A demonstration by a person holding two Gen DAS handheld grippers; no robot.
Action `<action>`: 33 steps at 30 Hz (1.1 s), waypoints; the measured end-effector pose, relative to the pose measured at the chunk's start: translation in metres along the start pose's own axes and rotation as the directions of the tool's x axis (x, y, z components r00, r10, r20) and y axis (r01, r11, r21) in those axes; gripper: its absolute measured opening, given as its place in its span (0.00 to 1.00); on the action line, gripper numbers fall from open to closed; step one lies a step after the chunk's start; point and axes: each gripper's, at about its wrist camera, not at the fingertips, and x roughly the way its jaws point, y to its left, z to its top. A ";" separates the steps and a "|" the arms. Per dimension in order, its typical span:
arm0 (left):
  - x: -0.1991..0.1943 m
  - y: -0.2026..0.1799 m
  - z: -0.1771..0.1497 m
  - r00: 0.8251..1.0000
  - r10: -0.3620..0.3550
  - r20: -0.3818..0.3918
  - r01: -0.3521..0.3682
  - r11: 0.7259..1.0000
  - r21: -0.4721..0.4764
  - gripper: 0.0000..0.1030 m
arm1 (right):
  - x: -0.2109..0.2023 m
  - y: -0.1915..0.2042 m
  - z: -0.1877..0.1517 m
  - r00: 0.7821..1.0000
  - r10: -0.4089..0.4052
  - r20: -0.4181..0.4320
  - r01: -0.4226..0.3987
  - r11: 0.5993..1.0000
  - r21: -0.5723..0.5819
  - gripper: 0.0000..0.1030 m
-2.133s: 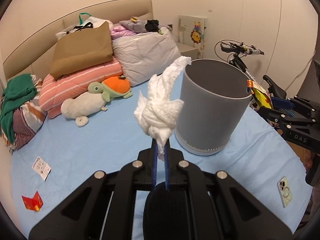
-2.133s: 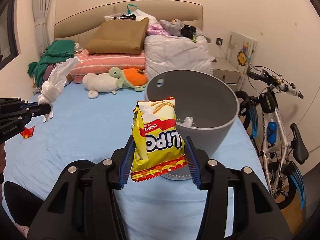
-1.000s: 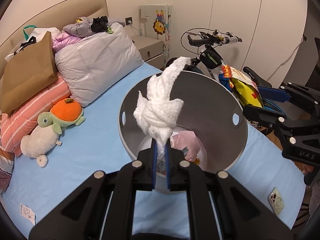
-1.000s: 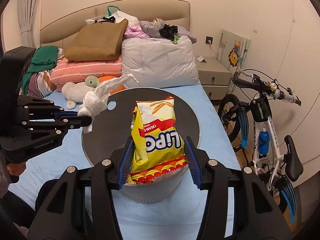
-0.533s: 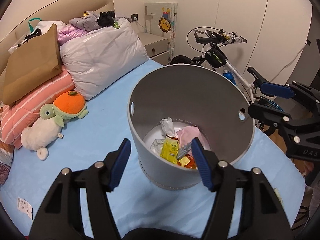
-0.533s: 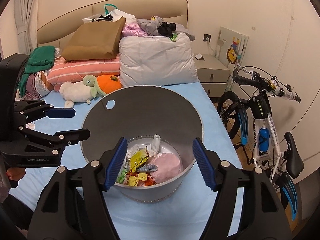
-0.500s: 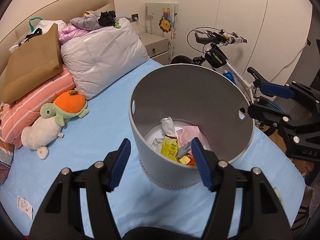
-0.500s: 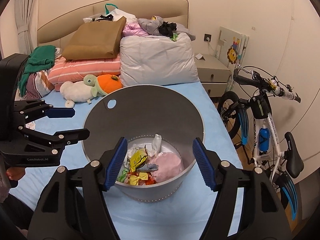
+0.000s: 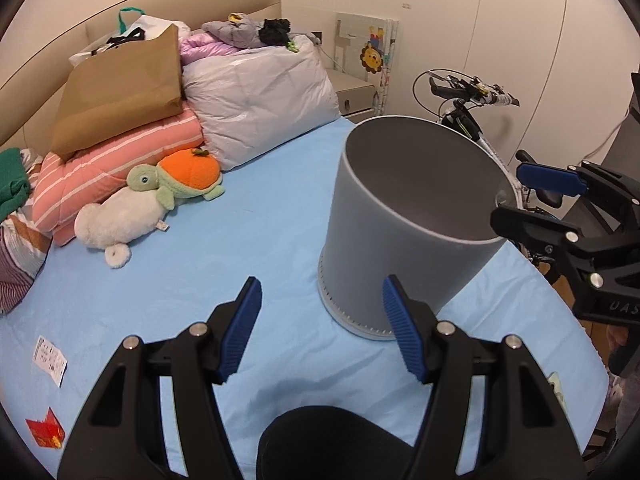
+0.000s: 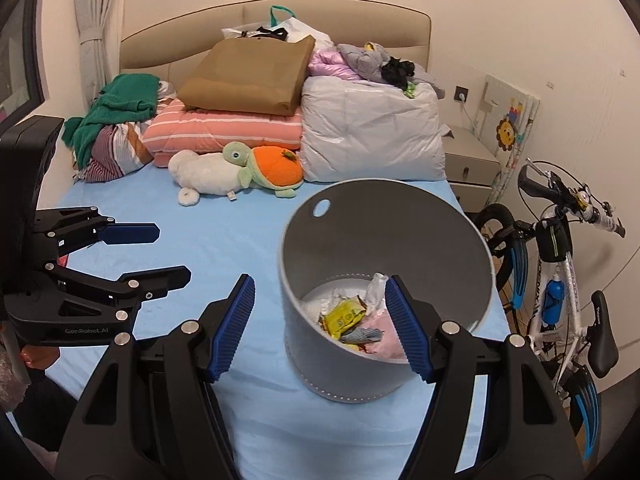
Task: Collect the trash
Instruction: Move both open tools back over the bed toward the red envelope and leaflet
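Both payloads were released: the tissue wad carried by the left gripper [image 9: 322, 320] and the yellow snack bag carried by the right gripper [image 10: 320, 326] two seconds earlier were no longer held, and both sets of jaws were spread wide with nothing between the blue pads. The snack bag [image 10: 344, 316] was seen lying inside the grey bin [image 10: 384, 248], on top of crumpled white paper and a pink item; the tissue could not be singled out with certainty among the white scraps. Since half a second before, the left gripper had been pulled back and away from the bin, so the bin interior was no longer looked into from that side and only the outer wall and rim [image 9: 416, 184] were shown. That drop-off was judged complete. More litter was still left on the blue sheet [image 9: 248, 240]: a white receipt [image 9: 50, 354] and a red paper scrap [image 9: 45, 432], both near the left edge of the bed, well apart from the bin. A phone [image 9: 556, 384] at the near right edge was judged not to be trash. The open sheet between the left gripper and the receipt was unobstructed; the plush turtle [image 9: 176, 182] and pillows sat further back. On the right, the bed edge ran just beside the bin, with the bicycle [image 10: 560, 248] close beyond it, so room for swinging there was tight.
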 end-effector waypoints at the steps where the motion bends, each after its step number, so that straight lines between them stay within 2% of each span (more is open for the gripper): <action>1: -0.004 0.007 -0.005 1.000 0.008 0.001 -0.008 1.000 -0.017 0.62 | 0.001 0.010 0.001 1.000 0.014 0.000 -0.014 1.000 -0.015 0.63; 5: -0.023 0.036 -0.030 0.998 0.055 0.002 -0.055 0.994 -0.089 0.62 | 0.008 0.053 0.007 0.997 0.078 -0.002 -0.078 0.994 -0.073 0.63; 8: -0.040 0.061 -0.052 0.993 0.117 0.000 -0.116 0.984 -0.139 0.62 | 0.015 0.090 0.010 0.991 0.136 -0.008 -0.136 0.984 -0.117 0.63; 14: -0.074 0.114 -0.103 0.970 0.240 -0.039 -0.242 0.937 -0.253 0.62 | 0.033 0.165 0.012 0.969 0.246 -0.027 -0.246 0.949 -0.198 0.63; 19: -0.100 0.157 -0.152 0.940 0.327 -0.096 -0.340 0.876 -0.343 0.62 | 0.041 0.231 0.010 0.940 0.336 -0.056 -0.338 0.904 -0.261 0.63; 25: -0.125 0.204 -0.207 0.900 0.401 -0.168 -0.433 0.785 -0.443 0.62 | 0.049 0.304 0.004 0.904 0.420 -0.087 -0.424 0.846 -0.325 0.63; 31: -0.147 0.247 -0.251 0.865 0.450 -0.222 -0.495 0.693 -0.524 0.62 | 0.065 0.368 0.001 0.877 0.466 -0.121 -0.474 0.795 -0.379 0.65; 33: -0.154 0.261 -0.263 0.847 0.475 -0.238 -0.522 0.660 -0.540 0.62 | 0.073 0.386 -0.001 0.871 0.473 -0.132 -0.485 0.784 -0.389 0.67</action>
